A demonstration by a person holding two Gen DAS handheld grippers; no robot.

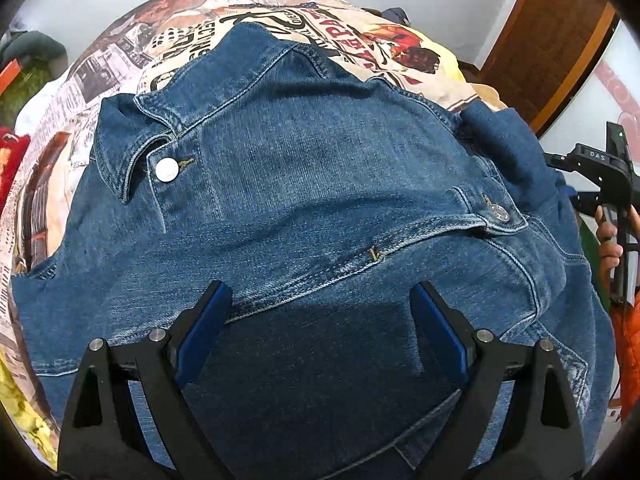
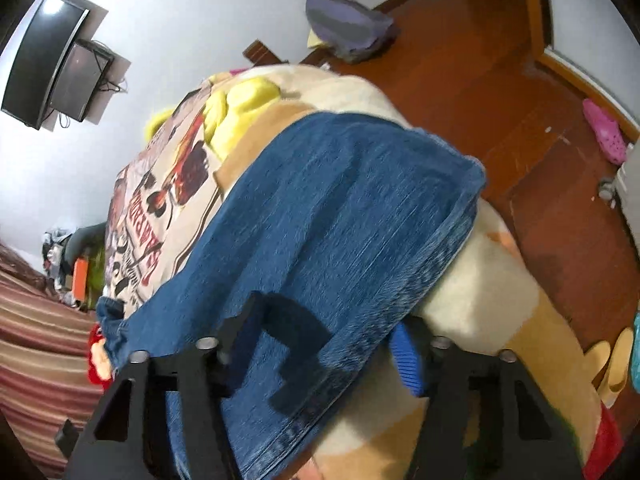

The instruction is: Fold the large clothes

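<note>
The front of the denim jacket (image 1: 304,184) is shown only in the left wrist view: the collar (image 1: 132,140), a silver button (image 1: 167,170) at the neck and a buttoned pocket flap (image 1: 492,212) are seen there. The right tongs (image 1: 600,184), held in a hand (image 1: 610,240), are also caught at the right edge of that view. In the right wrist view, only one sleeve or side panel of the denim jacket (image 2: 340,216) is presented, with its hemmed edge hanging toward the bed's side.

The jacket is spread on a bed covered with a newspaper-print sheet (image 1: 192,32) and a cream and yellow fleece blanket (image 2: 472,296). A red-brown wooden floor (image 2: 500,80) is seen beyond the bed, with a grey-purple bag (image 2: 348,28), a pink clog (image 2: 604,132) and yellow slippers (image 2: 612,364) lying on it. Two dark screens (image 2: 56,72) are mounted on the white wall, and a wooden door frame (image 1: 556,40) is visible in the left wrist view.

The left tongs (image 1: 320,312) are held wide apart over the lower part of the jacket, nothing being gripped between the blue pads (image 1: 204,328). The right tongs (image 2: 324,344) are likewise spread, with the jacket's edge lying between the two fingers; whether the fabric is touched by them cannot be told because of blur.
</note>
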